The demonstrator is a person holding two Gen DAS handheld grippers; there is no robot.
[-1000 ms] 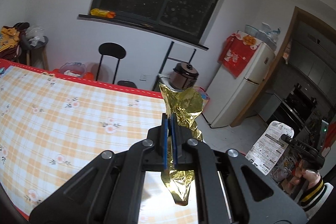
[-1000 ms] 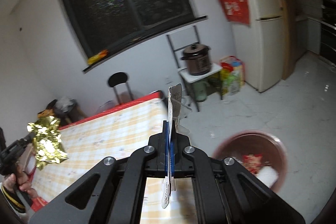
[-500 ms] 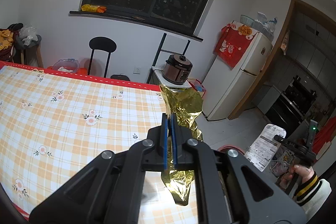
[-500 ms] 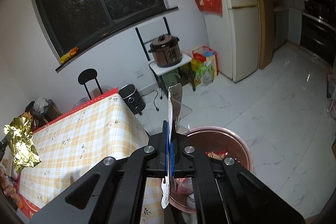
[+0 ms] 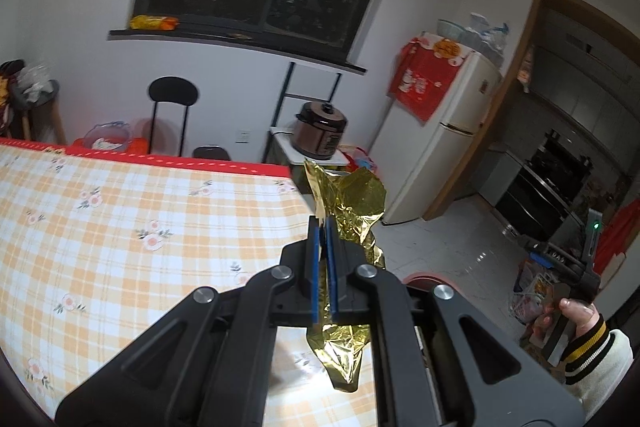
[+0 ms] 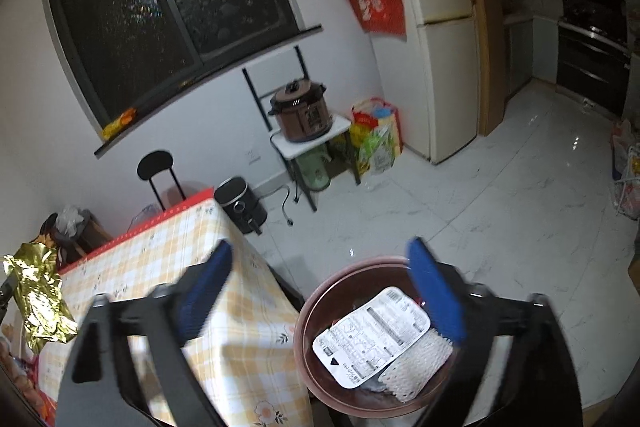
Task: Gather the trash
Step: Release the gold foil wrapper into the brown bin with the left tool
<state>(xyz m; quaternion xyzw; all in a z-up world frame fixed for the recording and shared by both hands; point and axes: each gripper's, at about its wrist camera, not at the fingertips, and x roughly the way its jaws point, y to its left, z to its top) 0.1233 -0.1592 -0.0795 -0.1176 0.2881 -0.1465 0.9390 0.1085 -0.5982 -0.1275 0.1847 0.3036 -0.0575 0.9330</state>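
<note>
My left gripper [image 5: 322,227] is shut on a crumpled gold foil wrapper [image 5: 352,207] and holds it above the right end of the checked table [image 5: 120,227]. The wrapper also shows at the far left of the right wrist view [image 6: 36,299]. My right gripper [image 6: 320,267] is open and empty, above a reddish-brown trash basin [image 6: 320,307] on the floor beside the table. A white printed wrapper [image 6: 372,337] lies inside the basin on top of a white foam net [image 6: 416,367]. The basin's rim peeks out in the left wrist view [image 5: 424,277].
A small stand with a rice cooker [image 6: 300,113], an air fryer [image 6: 240,205], bags [image 6: 376,135] and a fridge [image 6: 436,39] line the far wall. A black stool [image 5: 172,115] stands behind the table. White tiled floor [image 6: 500,219] lies to the right.
My right gripper moved over the basin and opened; the white printed wrapper it held dropped into the basin. The left gripper kept its hold on the gold foil and drifted slightly.
</note>
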